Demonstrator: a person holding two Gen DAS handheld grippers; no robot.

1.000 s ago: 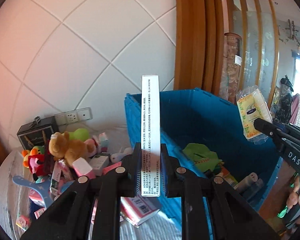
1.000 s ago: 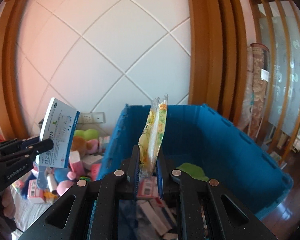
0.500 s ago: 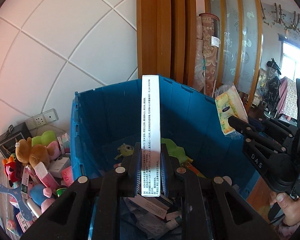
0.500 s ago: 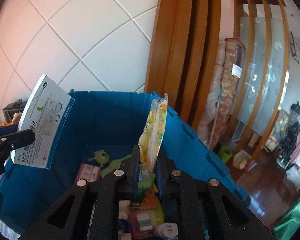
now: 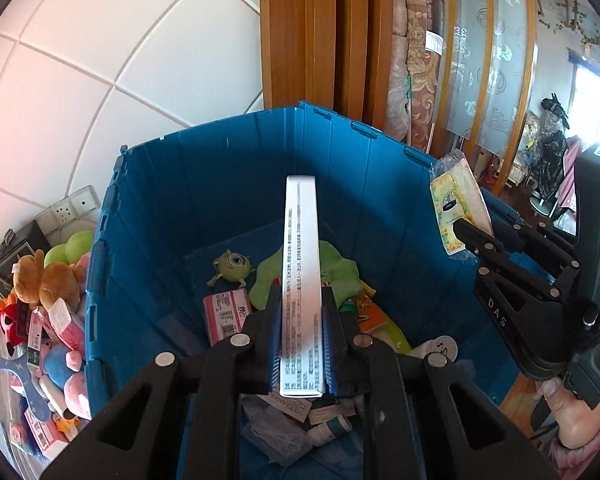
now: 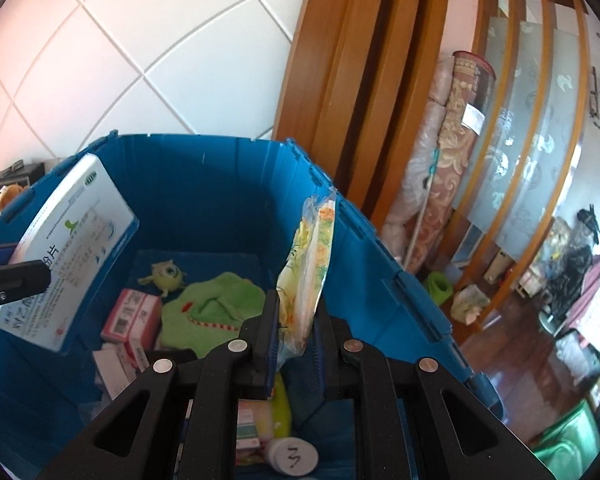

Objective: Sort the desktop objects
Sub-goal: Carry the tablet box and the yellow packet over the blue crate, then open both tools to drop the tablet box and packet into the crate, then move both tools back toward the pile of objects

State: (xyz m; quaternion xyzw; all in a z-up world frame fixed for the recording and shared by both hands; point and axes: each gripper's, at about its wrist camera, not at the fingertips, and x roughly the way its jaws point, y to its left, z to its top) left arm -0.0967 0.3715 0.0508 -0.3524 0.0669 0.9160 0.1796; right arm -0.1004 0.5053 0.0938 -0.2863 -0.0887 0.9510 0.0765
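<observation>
My left gripper (image 5: pixel 300 300) is shut on a white medicine box (image 5: pixel 301 264), held edge-up over the inside of a blue crate (image 5: pixel 220 184). The right gripper (image 6: pixel 296 312) is shut on a yellow-green tissue packet (image 6: pixel 310 264), above the crate's right wall (image 6: pixel 372 264). In the right wrist view the white medicine box (image 6: pixel 68 256) hangs at the left over the crate, in the left gripper (image 6: pixel 16 280). The left wrist view shows the tissue packet (image 5: pixel 458 208) at the right rim. In the crate lie a green one-eyed toy (image 5: pixel 231 266), a green cloth (image 5: pixel 336 268) and pink boxes (image 5: pixel 226 314).
Plush toys and small boxes (image 5: pixel 48 292) are heaped on the table left of the crate, below wall sockets (image 5: pixel 68 210). A wooden door frame (image 5: pixel 312 32) and rolled carpets (image 5: pixel 420 60) stand behind it. A person's hand (image 5: pixel 572 412) grips the right tool.
Both grippers swung right from beside the toy pile to over the crate and tipped downward, each still holding its item. The crate's floor and contents have come into view.
</observation>
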